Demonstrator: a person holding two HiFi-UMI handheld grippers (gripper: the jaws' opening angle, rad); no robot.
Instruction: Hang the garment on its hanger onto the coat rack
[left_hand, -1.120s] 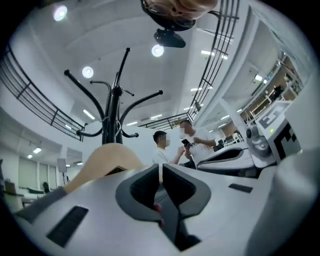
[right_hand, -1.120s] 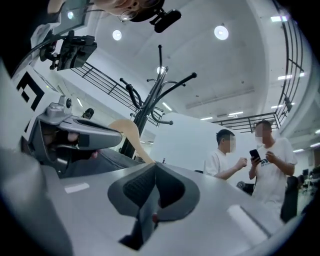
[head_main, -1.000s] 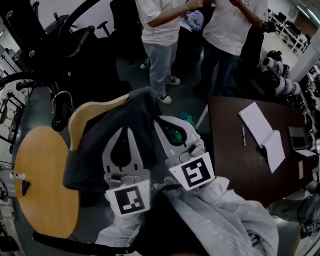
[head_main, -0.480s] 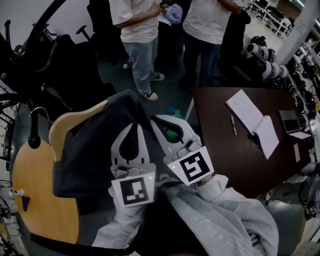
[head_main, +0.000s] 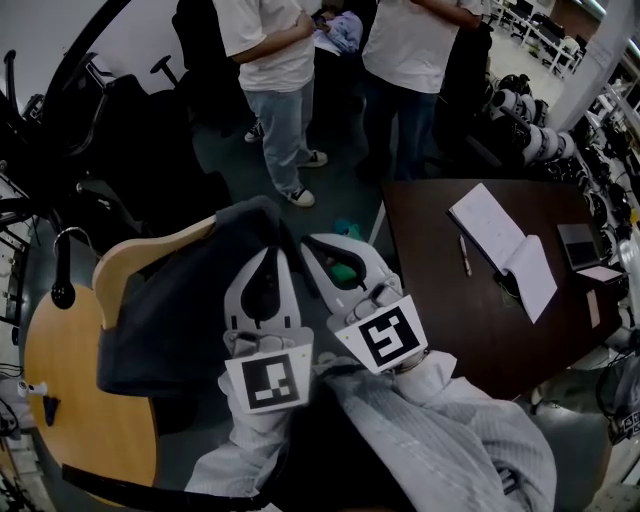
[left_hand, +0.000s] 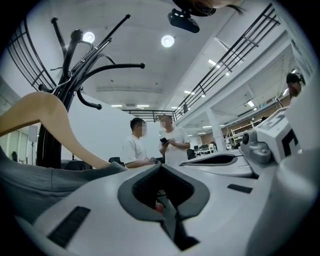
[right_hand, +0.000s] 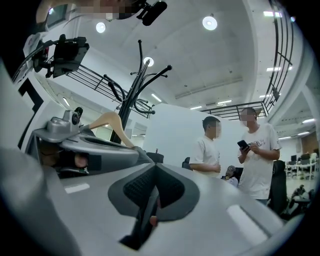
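Observation:
A dark grey garment hangs over a wooden hanger, whose metal hook points left. Both are held up off the floor. My left gripper is shut with its tips buried in the fabric at the hanger's right shoulder. My right gripper is shut beside it, on the garment's edge. The black coat rack rises ahead on the left, its curved arms above the hanger and garment. In the right gripper view the rack stands beyond the hanger.
A round wooden table sits low on the left. On the right, a dark table carries an open notebook and a pen. Two people stand ahead. Black office chairs crowd the rack's base.
The hanger with the garment has drifted left and slightly lower in the head view, which has swung a little. Both grippers stay shut at the garment's top.

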